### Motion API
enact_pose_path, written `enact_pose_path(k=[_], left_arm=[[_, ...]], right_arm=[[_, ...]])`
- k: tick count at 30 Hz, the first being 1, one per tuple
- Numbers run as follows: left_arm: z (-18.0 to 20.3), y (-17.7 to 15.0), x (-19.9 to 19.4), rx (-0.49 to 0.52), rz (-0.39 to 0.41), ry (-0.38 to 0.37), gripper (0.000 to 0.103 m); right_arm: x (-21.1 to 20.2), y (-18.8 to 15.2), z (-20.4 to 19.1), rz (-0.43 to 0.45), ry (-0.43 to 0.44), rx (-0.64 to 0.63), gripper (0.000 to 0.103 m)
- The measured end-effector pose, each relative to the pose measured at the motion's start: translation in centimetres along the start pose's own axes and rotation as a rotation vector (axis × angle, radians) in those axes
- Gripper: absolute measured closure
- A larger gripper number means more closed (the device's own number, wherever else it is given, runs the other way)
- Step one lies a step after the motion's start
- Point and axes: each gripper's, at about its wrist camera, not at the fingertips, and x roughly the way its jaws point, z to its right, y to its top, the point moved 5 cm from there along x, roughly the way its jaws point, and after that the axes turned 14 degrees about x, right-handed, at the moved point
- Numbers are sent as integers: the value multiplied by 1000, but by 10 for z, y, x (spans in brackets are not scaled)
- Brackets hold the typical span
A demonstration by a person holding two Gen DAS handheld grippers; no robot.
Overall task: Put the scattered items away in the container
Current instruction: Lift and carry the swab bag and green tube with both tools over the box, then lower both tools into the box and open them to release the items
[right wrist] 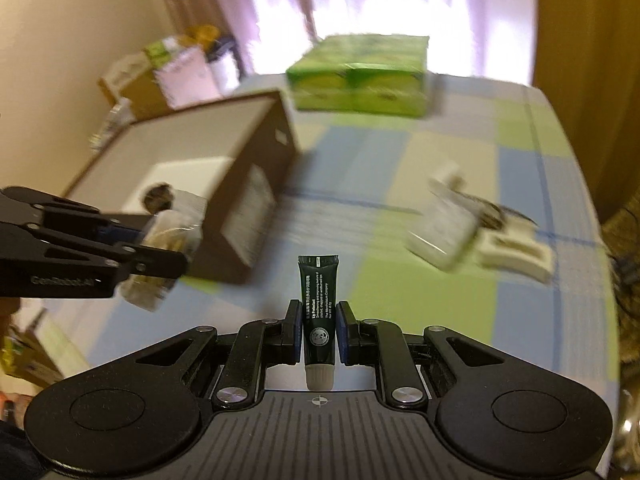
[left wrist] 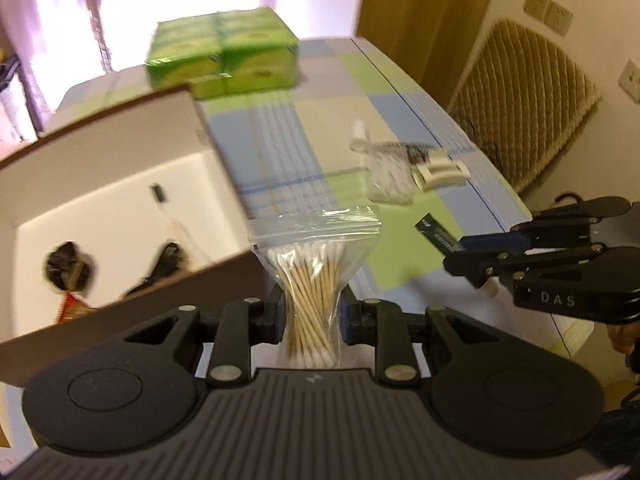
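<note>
Left hand-held gripper (left wrist: 312, 316) clamps swab bag (left wrist: 314, 280) | right hand-held gripper (right wrist: 319, 330) clamps tube (right wrist: 319, 312)

My left gripper (left wrist: 311, 312) is clamped tight, jaws pinched well in, held up level. My right gripper (right wrist: 319, 330) is squeezed nearly closed too, off to its right, pointing forward.

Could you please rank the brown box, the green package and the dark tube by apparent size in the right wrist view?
1. brown box
2. green package, though it sits farther away
3. dark tube, smallest despite being nearest, held in the right tool
</note>
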Motion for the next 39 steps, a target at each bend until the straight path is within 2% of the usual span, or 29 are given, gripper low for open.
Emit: enact_pose_path(k=[8, 13, 18, 24, 28, 33, 39], left_arm=[[-63, -12, -40, -52, 46, 90, 82], [-106, -19, -54, -67, 55, 148, 82], [-147, -17, -56, -47, 55, 195, 82], [-189, -9, -39, -51, 39, 186, 82], [-218, -4, -23, -90, 21, 144, 82], [-244, -4, 2, -70, -36, 141, 82], [-272, -5, 46, -70, -119, 103, 82]], right_arm=[[17, 30, -76, 44, 129, -79, 84], [36, 49, -116, 75, 159, -108, 84], [61, 66, -144, 78, 153, -116, 84], [100, 89, -163, 69, 120, -90, 84], [127, 101, -168, 35, 107, -40, 84], [163, 113, -170, -20, 72, 6, 84], [213, 123, -171, -94, 19, 42, 84]])
